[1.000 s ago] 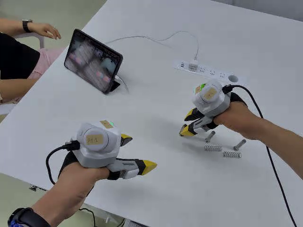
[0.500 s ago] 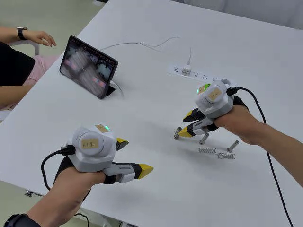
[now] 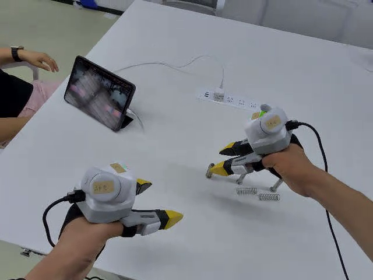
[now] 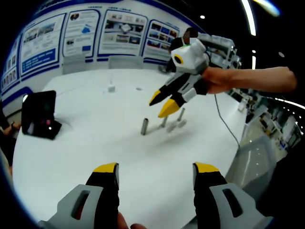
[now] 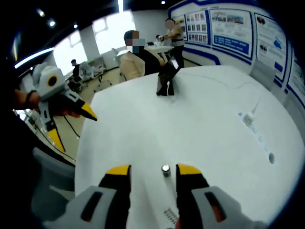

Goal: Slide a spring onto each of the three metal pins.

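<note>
springs (image 3: 246, 191) lie loose on the table (image 3: 175, 125), two of them end to end on our side of the power strip (image 3: 227, 99); a third we cannot make out. the three metal pins (image 3: 240, 178) stand between those springs and the power strip, all bare as far as we can see. we judge that no pin has its spring yet and all three pairings are left to do. the right tongs (image 3: 220, 160) are released, their jaws spread around the end pin (image 3: 209, 170), the one farthest left in the row below the power strip. in the right gripper view its top sits in the gap, not pinched. the left tongs (image 3: 158, 201) are released too and carry nothing, well away from the power strip toward the table's near edge. a tablet (image 3: 99, 93) stands propped to the left of the power strip, and another person's hand (image 3: 38, 58) rests farther left still. nothing lies between the tongs and the pins. we judge the only nuisance is how closely pins and springs crowd together, easy to knock.
</note>
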The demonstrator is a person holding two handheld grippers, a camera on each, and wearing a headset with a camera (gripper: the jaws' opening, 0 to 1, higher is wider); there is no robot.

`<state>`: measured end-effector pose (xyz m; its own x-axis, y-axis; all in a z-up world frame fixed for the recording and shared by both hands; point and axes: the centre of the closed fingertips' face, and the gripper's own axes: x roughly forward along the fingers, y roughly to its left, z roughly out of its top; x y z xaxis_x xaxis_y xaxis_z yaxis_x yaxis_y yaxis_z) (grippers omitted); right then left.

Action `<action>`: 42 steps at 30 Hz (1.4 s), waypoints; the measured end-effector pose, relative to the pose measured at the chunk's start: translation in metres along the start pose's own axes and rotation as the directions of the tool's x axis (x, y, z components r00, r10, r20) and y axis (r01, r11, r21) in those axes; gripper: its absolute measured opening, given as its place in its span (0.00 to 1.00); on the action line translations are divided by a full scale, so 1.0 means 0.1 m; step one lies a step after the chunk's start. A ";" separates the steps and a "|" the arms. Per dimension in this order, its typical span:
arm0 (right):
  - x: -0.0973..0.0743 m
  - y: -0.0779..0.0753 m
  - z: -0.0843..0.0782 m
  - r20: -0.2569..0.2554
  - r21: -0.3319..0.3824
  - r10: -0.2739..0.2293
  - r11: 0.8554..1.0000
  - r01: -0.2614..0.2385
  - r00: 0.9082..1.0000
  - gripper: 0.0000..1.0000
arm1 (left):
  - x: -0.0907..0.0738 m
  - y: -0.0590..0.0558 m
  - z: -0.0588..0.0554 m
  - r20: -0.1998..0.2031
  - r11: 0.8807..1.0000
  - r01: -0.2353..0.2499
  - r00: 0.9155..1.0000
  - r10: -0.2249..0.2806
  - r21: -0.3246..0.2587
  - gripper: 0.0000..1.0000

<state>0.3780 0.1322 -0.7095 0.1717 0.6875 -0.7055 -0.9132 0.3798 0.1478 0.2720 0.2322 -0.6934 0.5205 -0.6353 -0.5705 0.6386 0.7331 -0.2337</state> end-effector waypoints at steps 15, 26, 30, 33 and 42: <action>-0.21 -0.01 -0.14 0.115 0.143 -0.083 0.987 0.066 0.990 0.46 | 0.08 -0.07 0.01 -0.002 1.000 0.013 1.000 -0.013 0.010 0.64; -0.44 0.04 -0.26 0.143 0.199 -0.147 0.973 0.117 0.979 0.55 | 0.14 -0.06 0.05 0.002 1.000 0.011 1.000 -0.011 0.011 0.66; -0.53 0.07 -0.34 0.147 0.220 -0.167 0.966 0.133 0.975 0.59 | 0.17 -0.06 0.07 0.005 1.000 0.011 1.000 -0.011 0.009 0.66; -0.58 0.09 -0.40 0.150 0.227 -0.178 0.964 0.141 0.973 0.60 | 0.19 -0.06 0.09 0.005 1.000 0.011 1.000 -0.011 0.008 0.66; -0.73 0.19 -0.58 0.155 0.270 -0.207 0.950 0.160 0.966 0.65 | 0.24 -0.05 0.12 0.006 1.000 0.014 1.000 -0.014 0.007 0.67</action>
<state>0.3268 0.0534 -0.6959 0.4126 0.6815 -0.6044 -0.7399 0.6377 0.2139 0.2880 0.2110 -0.6966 0.5149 -0.6468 -0.5626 0.6500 0.7225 -0.2357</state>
